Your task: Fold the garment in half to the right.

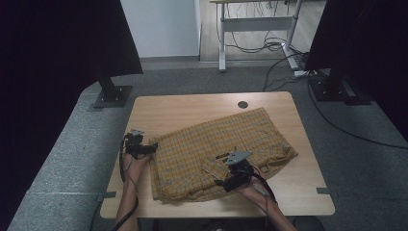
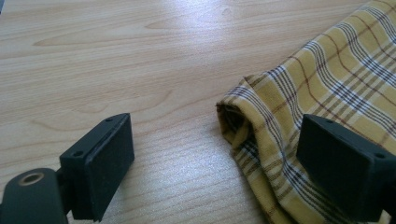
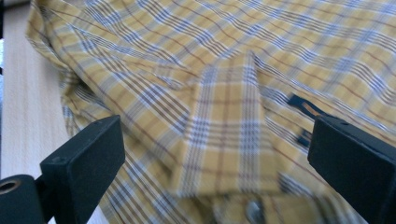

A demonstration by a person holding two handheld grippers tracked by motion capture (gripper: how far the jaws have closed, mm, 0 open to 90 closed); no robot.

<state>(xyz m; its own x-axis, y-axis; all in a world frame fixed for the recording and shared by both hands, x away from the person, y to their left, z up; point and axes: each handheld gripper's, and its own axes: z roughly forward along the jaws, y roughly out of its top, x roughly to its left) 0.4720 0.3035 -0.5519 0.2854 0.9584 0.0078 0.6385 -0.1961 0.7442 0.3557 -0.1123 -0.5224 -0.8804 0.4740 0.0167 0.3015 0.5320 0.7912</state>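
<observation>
We see the yellow plaid shirt spread flat across the middle of the desk, its near hem close to the front edge. Our left gripper stands wide at the shirt's left corner, gripping nothing. Our right gripper hovers wide over the collar. Bare wood stays open behind and left.

No legible txt; shirt label unreadable.
</observation>
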